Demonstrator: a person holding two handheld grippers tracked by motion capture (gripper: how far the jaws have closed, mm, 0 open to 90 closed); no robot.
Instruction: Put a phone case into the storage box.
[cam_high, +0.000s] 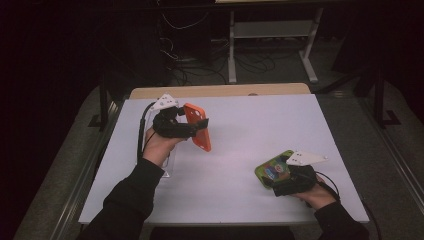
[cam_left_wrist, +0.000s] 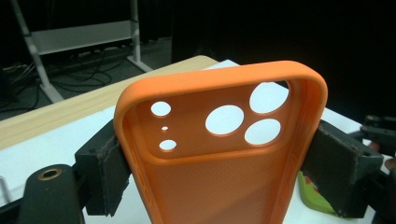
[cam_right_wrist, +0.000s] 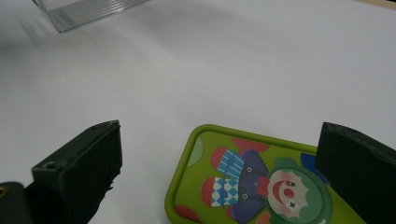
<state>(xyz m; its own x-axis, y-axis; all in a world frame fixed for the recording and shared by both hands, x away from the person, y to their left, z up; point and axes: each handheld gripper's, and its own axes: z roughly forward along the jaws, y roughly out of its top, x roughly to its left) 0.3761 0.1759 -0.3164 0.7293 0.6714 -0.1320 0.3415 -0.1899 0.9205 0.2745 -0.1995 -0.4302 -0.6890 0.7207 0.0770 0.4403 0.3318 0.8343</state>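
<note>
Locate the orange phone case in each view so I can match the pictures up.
High view: the orange phone case sits left of centre, held above the white table in the left tool.
Left gripper view: it stands at centre, clamped by its long edges, camera cutouts uppermost.
Right gripper view: not in it.
Shared landmark: the green cartoon phone case.

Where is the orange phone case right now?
In the high view the orange phone case is at the left, lifted above the white table, clamped across its sides by the left tongs, well apart from the green case.
</note>
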